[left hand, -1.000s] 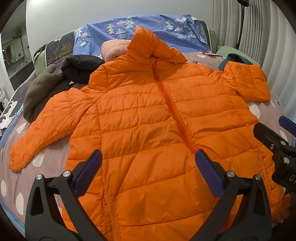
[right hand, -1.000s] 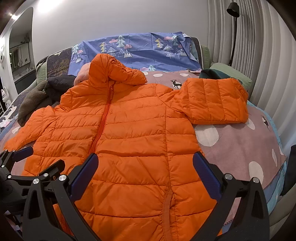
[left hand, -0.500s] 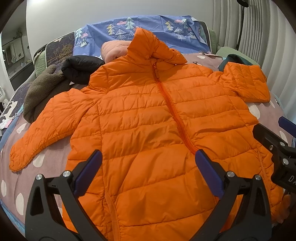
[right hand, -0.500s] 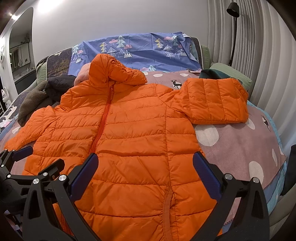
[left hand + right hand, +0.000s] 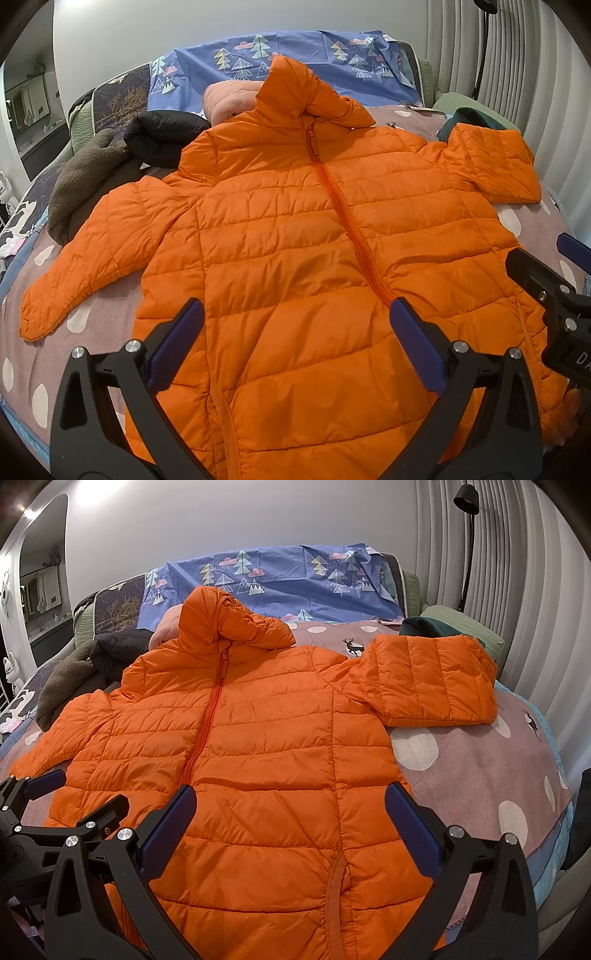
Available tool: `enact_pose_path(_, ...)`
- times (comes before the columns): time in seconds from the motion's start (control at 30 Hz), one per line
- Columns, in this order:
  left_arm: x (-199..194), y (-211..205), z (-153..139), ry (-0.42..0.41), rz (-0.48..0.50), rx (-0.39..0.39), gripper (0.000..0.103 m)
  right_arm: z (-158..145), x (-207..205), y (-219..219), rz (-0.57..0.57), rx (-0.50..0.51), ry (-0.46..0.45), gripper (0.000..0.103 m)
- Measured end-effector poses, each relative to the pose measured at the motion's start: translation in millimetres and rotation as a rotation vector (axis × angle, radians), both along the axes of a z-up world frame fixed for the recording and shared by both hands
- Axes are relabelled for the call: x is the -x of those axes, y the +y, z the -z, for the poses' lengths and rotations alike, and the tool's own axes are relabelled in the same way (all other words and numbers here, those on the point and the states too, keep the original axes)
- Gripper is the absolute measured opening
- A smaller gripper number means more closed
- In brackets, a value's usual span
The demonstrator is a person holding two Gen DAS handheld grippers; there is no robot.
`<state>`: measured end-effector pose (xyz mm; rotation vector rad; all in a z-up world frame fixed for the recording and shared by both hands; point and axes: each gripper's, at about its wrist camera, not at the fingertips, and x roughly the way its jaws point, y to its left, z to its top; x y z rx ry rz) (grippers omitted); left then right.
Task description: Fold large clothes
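Orange and quilted, one jacket (image 5: pixel 295 240) lies front up and zipped on the bed (image 5: pixel 480 760), its hood (image 5: pixel 229 620) toward the blue pillow (image 5: pixel 280 576). Of its two sleeves, one is spread out and one is folded back short. Two grippers hover over its hem: the left gripper (image 5: pixel 295 343) and the right gripper (image 5: pixel 291 823) both stand spread wide, gripping nothing. Three other garments, brown, black and pink, are heaped beside the jacket's shoulder.

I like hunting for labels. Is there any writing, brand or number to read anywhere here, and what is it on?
"DA": white letters, cut off by the picture edge, on the black body of the right gripper seen from the left camera.
Orange jacket: no readable label or logo.
Bedding: only pictures of trees, deer and dots, no words.
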<state>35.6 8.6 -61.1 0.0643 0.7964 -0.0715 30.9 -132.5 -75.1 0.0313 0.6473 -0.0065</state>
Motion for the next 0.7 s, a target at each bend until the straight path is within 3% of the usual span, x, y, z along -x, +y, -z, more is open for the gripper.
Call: enact_pose_path(0.7, -2.1, 1.3, -2.3, -0.004, 0.001, -0.007, 0.101, 1.3, -1.2, 2.6, -0.009, 0.006, -0.005, 0.102)
